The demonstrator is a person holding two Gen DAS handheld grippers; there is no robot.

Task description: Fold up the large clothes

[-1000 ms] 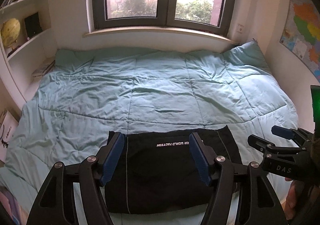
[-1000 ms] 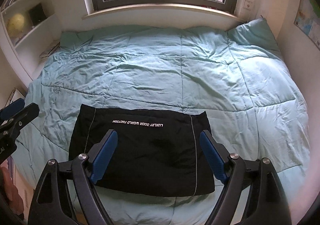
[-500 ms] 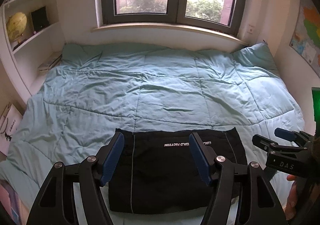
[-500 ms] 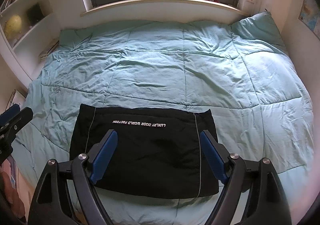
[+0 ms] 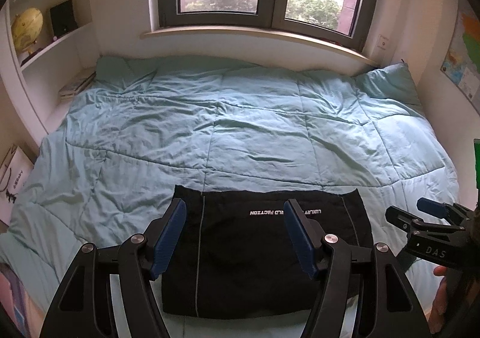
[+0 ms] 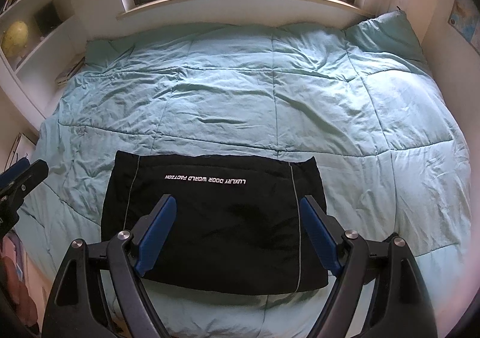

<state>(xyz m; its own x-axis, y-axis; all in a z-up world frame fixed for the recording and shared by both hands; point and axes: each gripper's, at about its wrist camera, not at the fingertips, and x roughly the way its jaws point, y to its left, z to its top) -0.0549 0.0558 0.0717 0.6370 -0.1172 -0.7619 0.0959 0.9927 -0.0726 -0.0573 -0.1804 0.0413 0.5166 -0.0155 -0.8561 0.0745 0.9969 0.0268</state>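
A black garment (image 5: 246,251) with white lettering and thin light stripes lies folded into a flat rectangle near the front edge of the bed; it also shows in the right wrist view (image 6: 216,218). My left gripper (image 5: 235,237) is open and empty, held above the garment. My right gripper (image 6: 237,236) is open and empty above it too. The right gripper also shows at the right edge of the left wrist view (image 5: 420,212). The left gripper's tip shows at the left edge of the right wrist view (image 6: 21,173).
A teal quilt (image 5: 240,134) covers the bed, with a pillow (image 5: 387,82) at the far right. A window sill (image 5: 255,34) runs behind. Shelves with a globe (image 5: 27,25) stand left. A wall map (image 5: 462,58) hangs right.
Both grippers have drawn back and risen a little from the garment, which now looks smaller and lower in view. The garment itself has not moved.
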